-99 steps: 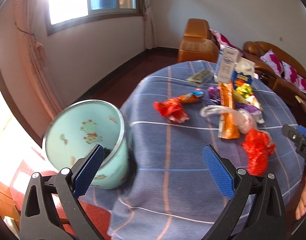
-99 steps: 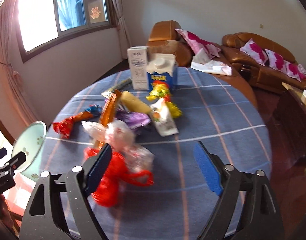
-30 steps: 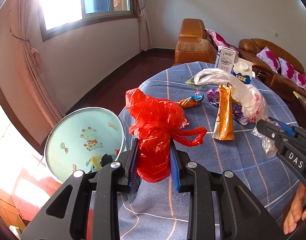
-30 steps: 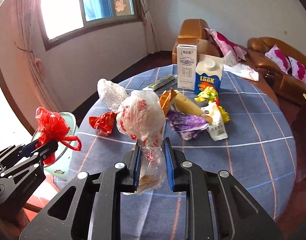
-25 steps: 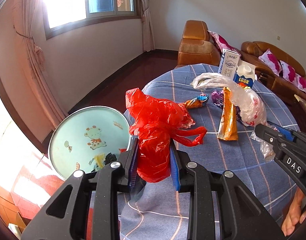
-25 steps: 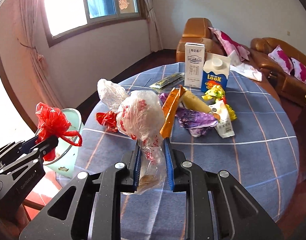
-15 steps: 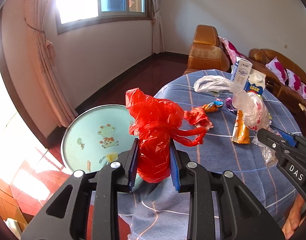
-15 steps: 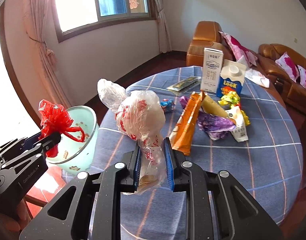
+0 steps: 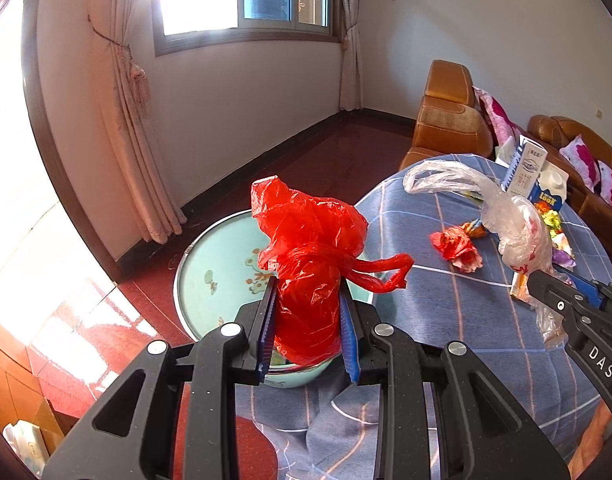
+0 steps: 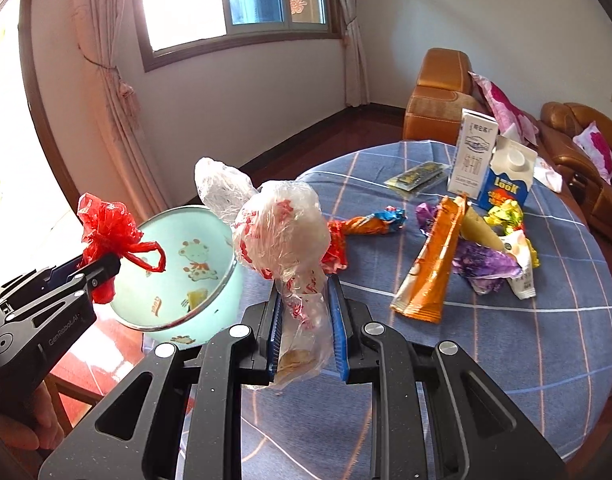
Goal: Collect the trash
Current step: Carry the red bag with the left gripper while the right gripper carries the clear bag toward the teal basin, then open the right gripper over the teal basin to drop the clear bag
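Observation:
My left gripper [image 9: 307, 330] is shut on a crumpled red plastic bag [image 9: 310, 264] and holds it over the mouth of the pale green trash bin [image 9: 214, 276]. It also shows in the right wrist view [image 10: 102, 272] with the red bag [image 10: 106, 232] beside the bin [image 10: 186, 272]. My right gripper [image 10: 305, 332] is shut on a clear plastic bag with red print [image 10: 282, 240], held above the table's left part. That bag also shows in the left wrist view [image 9: 518, 232].
The round table with a blue checked cloth [image 10: 506, 340] holds an orange wrapper [image 10: 430, 272], a purple wrapper [image 10: 482, 264], two cartons [image 10: 490, 160], a red wrapper [image 9: 456, 244] and other litter. Brown sofas [image 10: 438, 96] stand behind. Curtains and a window are on the left.
Both grippers have moved left toward the bin with their bags held. The red bag now hangs over the bin's mouth.

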The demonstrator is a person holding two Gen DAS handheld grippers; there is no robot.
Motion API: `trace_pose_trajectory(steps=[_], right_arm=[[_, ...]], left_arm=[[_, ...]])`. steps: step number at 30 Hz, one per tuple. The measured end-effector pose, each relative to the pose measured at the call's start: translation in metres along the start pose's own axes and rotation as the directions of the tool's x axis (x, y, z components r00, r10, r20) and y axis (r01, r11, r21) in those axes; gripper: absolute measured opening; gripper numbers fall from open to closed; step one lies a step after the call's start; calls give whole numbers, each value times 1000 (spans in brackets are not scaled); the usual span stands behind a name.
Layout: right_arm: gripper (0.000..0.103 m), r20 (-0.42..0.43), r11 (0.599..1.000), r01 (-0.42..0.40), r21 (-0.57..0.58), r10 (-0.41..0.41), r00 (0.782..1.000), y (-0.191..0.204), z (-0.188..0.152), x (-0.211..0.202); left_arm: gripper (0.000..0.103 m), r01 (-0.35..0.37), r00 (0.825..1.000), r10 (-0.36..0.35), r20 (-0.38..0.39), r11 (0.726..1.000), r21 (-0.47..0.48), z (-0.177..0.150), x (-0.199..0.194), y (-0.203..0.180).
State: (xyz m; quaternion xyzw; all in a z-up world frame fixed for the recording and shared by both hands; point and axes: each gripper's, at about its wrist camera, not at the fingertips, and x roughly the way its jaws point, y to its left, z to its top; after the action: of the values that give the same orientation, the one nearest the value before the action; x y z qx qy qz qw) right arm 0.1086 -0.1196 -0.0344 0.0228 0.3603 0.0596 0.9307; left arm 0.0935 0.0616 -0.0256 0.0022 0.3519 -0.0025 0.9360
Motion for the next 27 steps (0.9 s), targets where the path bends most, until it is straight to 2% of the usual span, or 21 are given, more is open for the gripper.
trace_pose_trajectory(steps=[11, 27], right_arm=[[22, -2, 998, -42, -53, 42, 999, 34, 11, 13], [22, -23, 991, -77, -106, 75, 997, 80, 31, 53]], left_arm=[[28, -47, 999, 47, -6, 997, -53, 1, 7, 32], [28, -122, 992, 119, -36, 987, -102, 8, 28, 65]])
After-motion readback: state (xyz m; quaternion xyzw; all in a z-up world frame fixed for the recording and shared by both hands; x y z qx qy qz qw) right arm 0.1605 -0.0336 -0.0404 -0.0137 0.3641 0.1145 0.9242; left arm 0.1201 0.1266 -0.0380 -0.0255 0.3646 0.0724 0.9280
